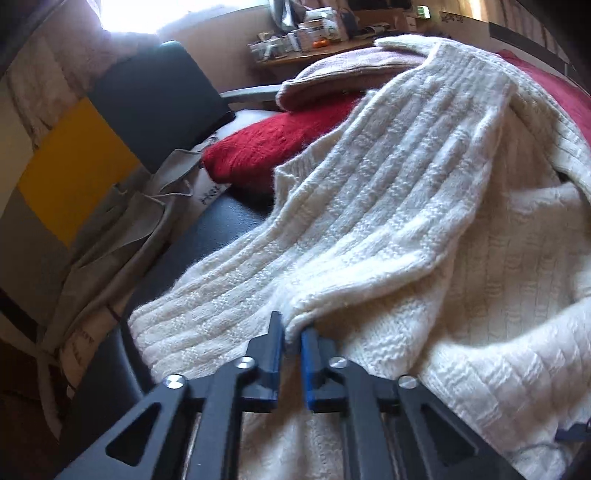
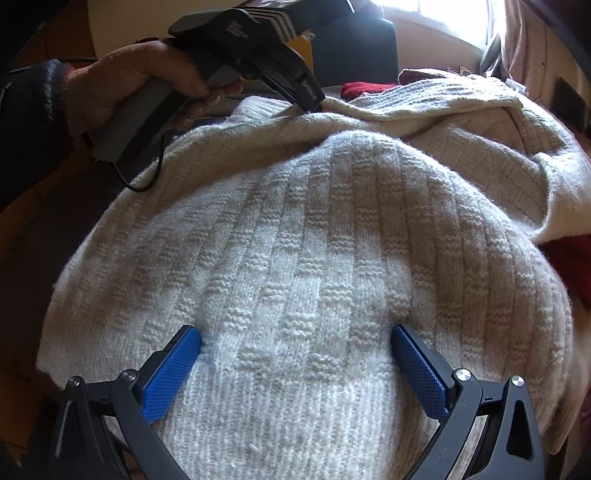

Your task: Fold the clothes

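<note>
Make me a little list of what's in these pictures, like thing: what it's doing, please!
main garment: white knit sweater, spread out and partly folded
left claw: shut, pinching a fold of the sweater's edge
right claw: open wide, fingertips resting on the sweater
hand: holding the left claw's handle
other clothes: red knit and pinkish garment behind the sweater

White knit sweater (image 1: 424, 206) runs off the right and bottom edges in the left wrist view; its full outline is not visible. Red knit garment (image 1: 255, 155) mostly buried under it. Shelf clutter (image 1: 314, 33) at top is too small to identify. In the right wrist view, left gripper (image 2: 314, 105) tips sink into a sweater fold; contact point is hidden. Sleeve (image 2: 29, 110) is cut by the left edge.
</note>
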Tool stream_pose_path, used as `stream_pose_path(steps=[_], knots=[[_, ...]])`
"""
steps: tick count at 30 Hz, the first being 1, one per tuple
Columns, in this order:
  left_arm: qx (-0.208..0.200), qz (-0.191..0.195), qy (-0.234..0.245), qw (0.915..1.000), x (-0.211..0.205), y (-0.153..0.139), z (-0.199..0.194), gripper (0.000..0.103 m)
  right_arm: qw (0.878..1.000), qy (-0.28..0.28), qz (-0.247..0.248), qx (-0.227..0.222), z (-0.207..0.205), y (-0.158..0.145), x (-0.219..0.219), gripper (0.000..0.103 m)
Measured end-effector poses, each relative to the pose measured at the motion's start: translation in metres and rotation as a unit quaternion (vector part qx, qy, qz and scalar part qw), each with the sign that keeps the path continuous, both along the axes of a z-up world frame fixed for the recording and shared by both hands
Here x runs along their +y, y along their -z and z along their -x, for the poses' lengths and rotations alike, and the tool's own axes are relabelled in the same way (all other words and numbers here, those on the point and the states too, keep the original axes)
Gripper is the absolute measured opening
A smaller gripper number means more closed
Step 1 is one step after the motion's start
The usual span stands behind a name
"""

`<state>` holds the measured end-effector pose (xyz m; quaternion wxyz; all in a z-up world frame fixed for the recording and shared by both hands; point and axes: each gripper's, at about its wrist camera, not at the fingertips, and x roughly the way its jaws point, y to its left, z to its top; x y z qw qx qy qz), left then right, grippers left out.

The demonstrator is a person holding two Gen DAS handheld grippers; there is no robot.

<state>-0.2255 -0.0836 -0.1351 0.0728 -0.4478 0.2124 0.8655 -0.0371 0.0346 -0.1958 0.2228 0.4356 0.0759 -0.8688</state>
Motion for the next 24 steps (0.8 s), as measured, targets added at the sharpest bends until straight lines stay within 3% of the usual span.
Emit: stream_pose_path(steps=[6, 11, 14, 19, 24], knots=[[0.039, -0.018, -0.044, 0.9981, -0.011, -0.014, -0.014, 0.006, 1.000, 0.001, -0.003, 0.003, -0.009, -0.002, 0.004, 0.103], [0.027, -0.082, -0.121, 0.9890, -0.049, -0.021, -0.024, 0.006, 1.000, 0.001, -0.008, 0.004, -0.012, -0.002, 0.002, 0.103], [0.007, -0.140, -0.191, 0.9716, -0.092, -0.018, -0.032, 0.006, 1.000, 0.001, -0.010, 0.003, -0.013, -0.002, 0.001, 0.103], [-0.014, -0.222, -0.283, 0.9331, -0.166, -0.008, -0.059, 0.006, 1.000, 0.001, -0.015, 0.002, -0.016, -0.002, -0.001, 0.103], [-0.033, -0.258, -0.289, 0.9213, -0.203, 0.001, -0.098, 0.012, 1.000, 0.004, -0.018, 0.001, -0.020, -0.003, -0.003, 0.103]])
